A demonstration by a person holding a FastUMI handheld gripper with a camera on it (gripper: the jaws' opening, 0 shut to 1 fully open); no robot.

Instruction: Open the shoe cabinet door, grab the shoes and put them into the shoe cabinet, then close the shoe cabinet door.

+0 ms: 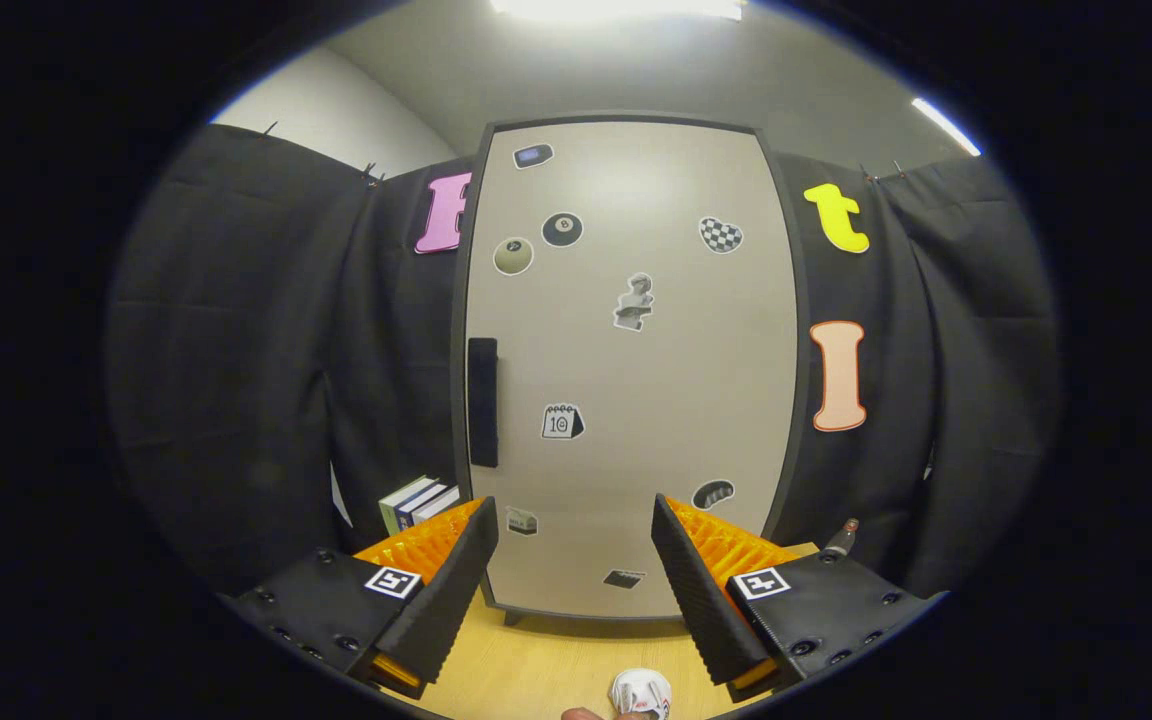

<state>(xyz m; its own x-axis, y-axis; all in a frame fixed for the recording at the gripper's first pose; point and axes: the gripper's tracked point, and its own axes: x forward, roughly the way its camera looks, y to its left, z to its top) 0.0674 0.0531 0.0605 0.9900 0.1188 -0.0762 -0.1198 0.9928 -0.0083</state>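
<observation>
The fingers (576, 590) gaped wide, empty, facing the closed door (636, 380); next, catch its handle (482, 402).

place: staged test booth, not a home
giveaway: black cloth walls (236, 350), office ceiling light (616, 8)
props: sticker-covered shoe cabinet (636, 380) on a wooden table (536, 670)

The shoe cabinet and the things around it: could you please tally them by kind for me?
Shoe cabinet door: 1, closed
Door handle: 1
Stickers on the door: 9
Books: 3
Bottle: 1
White object between the fingers: 1
Gripper: 1, open, holding nothing
Total: 17
</observation>
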